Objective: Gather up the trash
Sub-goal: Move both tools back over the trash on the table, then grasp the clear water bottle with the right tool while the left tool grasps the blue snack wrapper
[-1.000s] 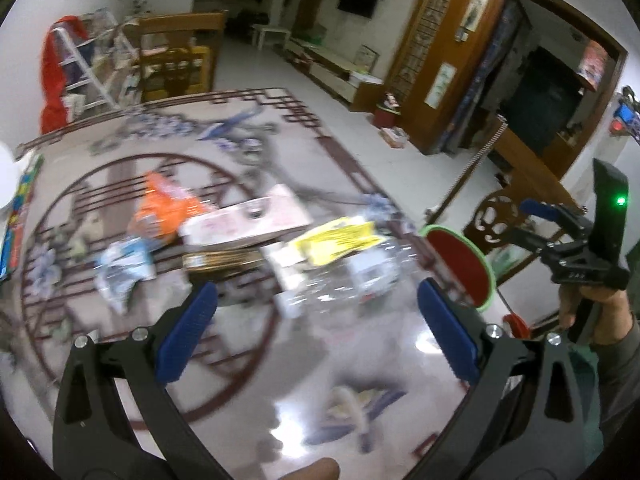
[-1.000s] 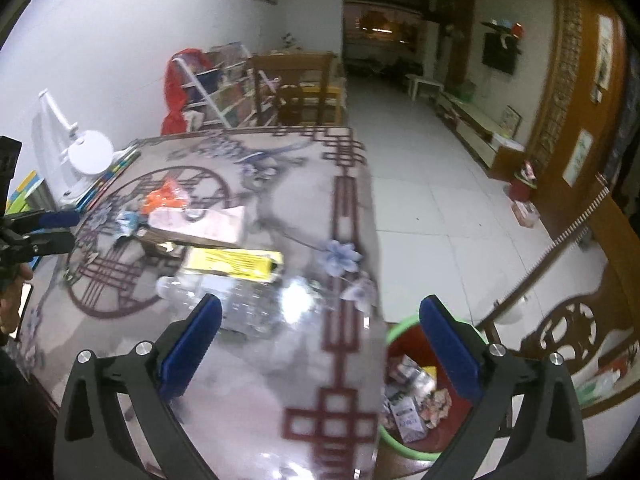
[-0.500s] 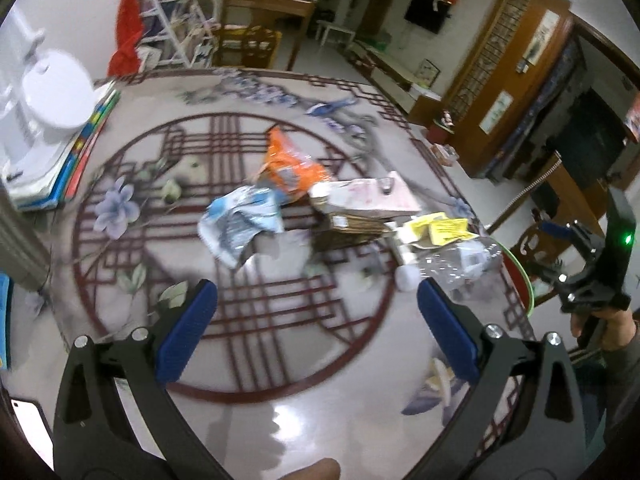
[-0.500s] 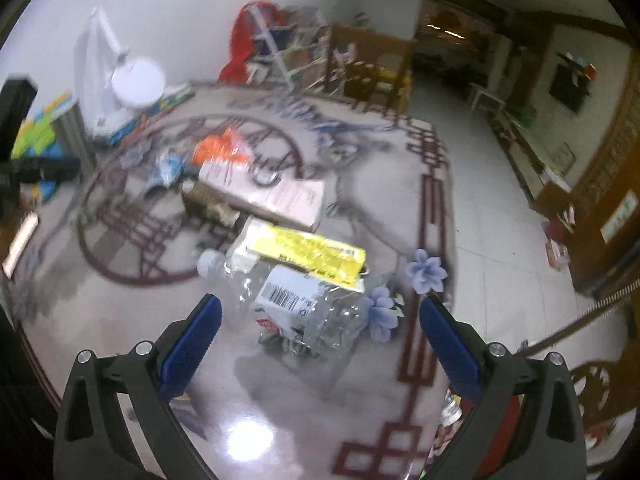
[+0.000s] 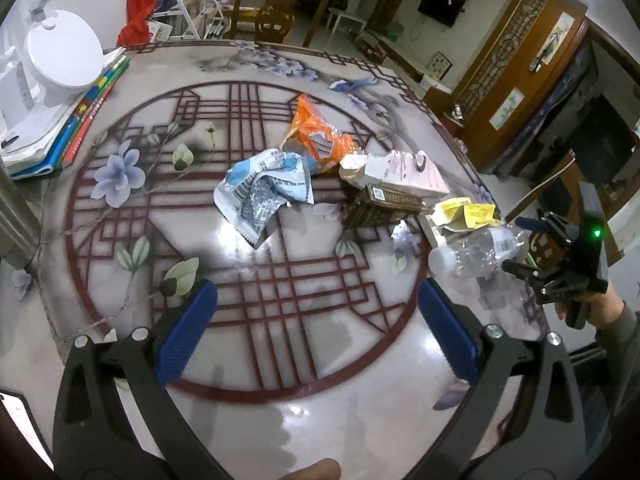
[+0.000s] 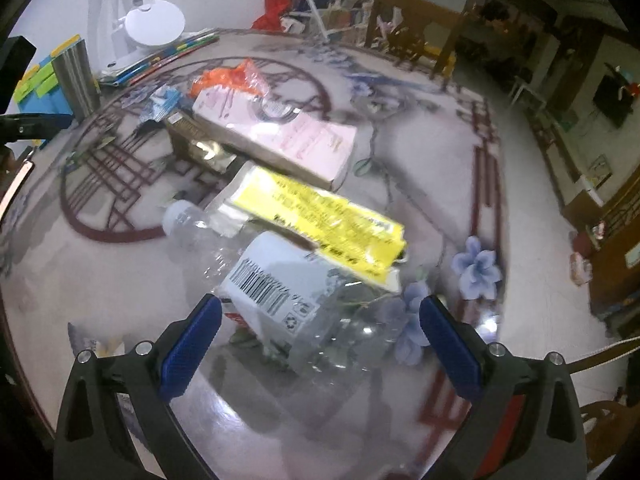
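Observation:
A heap of trash lies on the patterned table (image 5: pixel 280 280): a clear crushed plastic bottle (image 6: pixel 280 292) (image 5: pixel 476 248), a yellow wrapper (image 6: pixel 320 208) (image 5: pixel 468 212), a pink carton (image 6: pixel 276 136) (image 5: pixel 404 168), a brown box (image 5: pixel 380 208), an orange bag (image 5: pixel 320 136) and a blue-white wrapper (image 5: pixel 264 192). My right gripper (image 6: pixel 320 348) is open and empty, its jaws wide on either side of the bottle's lower end. It also shows in the left wrist view (image 5: pixel 540 248). My left gripper (image 5: pixel 316 336) is open and empty over the table's near part.
A white desk lamp (image 5: pixel 60 52) stands on colourful books (image 5: pixel 88 108) at the table's far left. A metal cup (image 6: pixel 76 76) stands near them. Chairs and a drying rack are beyond the table. The table's right edge drops to the floor.
My right gripper has come down and closer to the clear bottle, which now fills its view. My left gripper has swung left and back, showing the whole trash heap.

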Demonstrator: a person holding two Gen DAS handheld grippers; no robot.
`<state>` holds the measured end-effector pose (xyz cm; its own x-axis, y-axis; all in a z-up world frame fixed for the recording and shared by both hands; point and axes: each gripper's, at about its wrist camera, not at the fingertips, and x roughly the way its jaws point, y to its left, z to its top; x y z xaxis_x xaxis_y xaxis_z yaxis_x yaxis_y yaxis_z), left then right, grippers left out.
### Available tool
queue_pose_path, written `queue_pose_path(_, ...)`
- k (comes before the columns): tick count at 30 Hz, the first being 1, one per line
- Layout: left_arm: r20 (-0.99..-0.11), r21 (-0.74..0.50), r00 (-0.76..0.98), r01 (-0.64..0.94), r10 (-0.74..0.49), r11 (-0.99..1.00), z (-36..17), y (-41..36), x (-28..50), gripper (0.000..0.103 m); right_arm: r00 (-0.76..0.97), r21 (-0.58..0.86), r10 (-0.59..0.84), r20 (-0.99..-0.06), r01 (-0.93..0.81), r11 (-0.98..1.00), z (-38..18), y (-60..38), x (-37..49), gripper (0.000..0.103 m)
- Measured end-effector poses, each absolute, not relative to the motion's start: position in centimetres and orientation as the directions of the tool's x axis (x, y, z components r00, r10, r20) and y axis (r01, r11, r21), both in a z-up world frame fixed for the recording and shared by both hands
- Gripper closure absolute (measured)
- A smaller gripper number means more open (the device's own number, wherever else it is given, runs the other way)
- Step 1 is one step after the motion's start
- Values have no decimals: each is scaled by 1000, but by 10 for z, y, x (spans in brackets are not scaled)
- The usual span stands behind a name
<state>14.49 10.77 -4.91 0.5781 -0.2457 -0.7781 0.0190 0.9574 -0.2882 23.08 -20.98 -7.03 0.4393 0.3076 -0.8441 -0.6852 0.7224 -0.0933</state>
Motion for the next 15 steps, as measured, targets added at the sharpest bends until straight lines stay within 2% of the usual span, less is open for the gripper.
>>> queue_pose_path(13, -787, -255, 575, 28, -224, 967, -49, 111, 161, 5, 224, 108, 487, -844, -819, 564, -60, -194, 184, 7)
queue_pose_path(15, -788, -243, 576, 30, -215, 970, -48, 110, 166, 5, 273, 33, 449, -851, -825, 564, -61, -187, 181, 7)
